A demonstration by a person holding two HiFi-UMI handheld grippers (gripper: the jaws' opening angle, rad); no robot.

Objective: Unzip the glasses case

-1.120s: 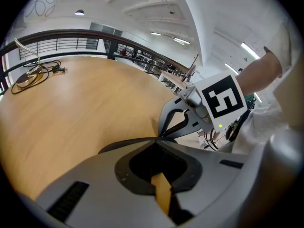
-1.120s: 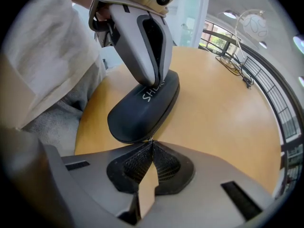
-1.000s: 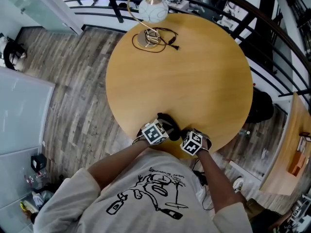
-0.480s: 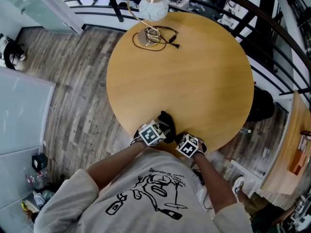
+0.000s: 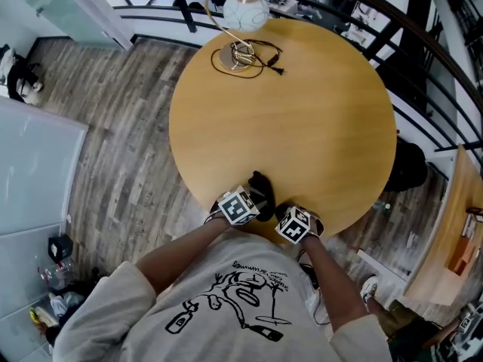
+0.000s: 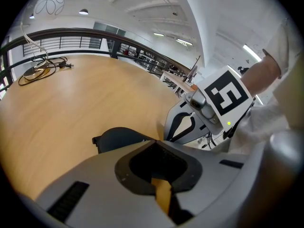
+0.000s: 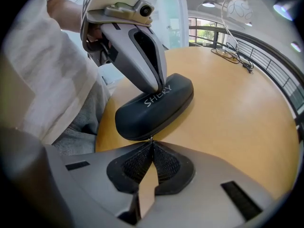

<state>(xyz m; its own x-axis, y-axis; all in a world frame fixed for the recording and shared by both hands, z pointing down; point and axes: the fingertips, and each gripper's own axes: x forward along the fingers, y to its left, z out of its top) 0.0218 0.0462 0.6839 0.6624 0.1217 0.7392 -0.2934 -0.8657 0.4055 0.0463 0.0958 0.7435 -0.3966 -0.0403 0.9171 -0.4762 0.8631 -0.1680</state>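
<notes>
A dark navy, oval hard-shell glasses case (image 7: 154, 106) with pale lettering on its lid lies flat on a round, light wooden table (image 5: 302, 111), close to the table's near edge and just in front of me. The lid is down on its base. My right claw (image 7: 151, 141) is at the case's near end, jaws pressed together on the tiny silver zipper pull (image 7: 151, 137) that shows right at their tips. My left claw (image 6: 154, 142) comes down from above with its jaws closed to a point. That point rests on top of the lid beside the lettering, with nothing held between the jaws. At the table's far edge stands a lamp with a white globe shade on a curved gold stem (image 5: 245, 10), and its black cable (image 5: 264, 50) is looped around its base. A black metal railing (image 6: 71, 31) curves behind the table's far side. Grey wooden floorboards (image 5: 113, 149) lie to the table's left.
</notes>
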